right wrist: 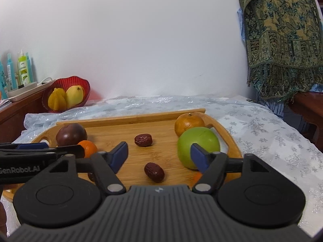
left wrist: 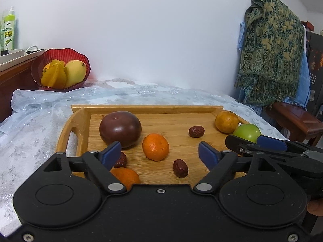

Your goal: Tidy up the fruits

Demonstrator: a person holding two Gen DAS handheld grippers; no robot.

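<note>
Left wrist view, from left to right: a red bowl of yellow fruit sits beyond the wooden tray on the pale cloth. On the tray lie a dark purple fruit, a bright orange, two dates, a dull orange and a green apple. The left gripper hovers with its jaws apart, nothing between them. Right wrist view: the right gripper is likewise spread wide and empty, its right finger in front of the apple.

The left gripper body reads "GenRobot.AI".
</note>
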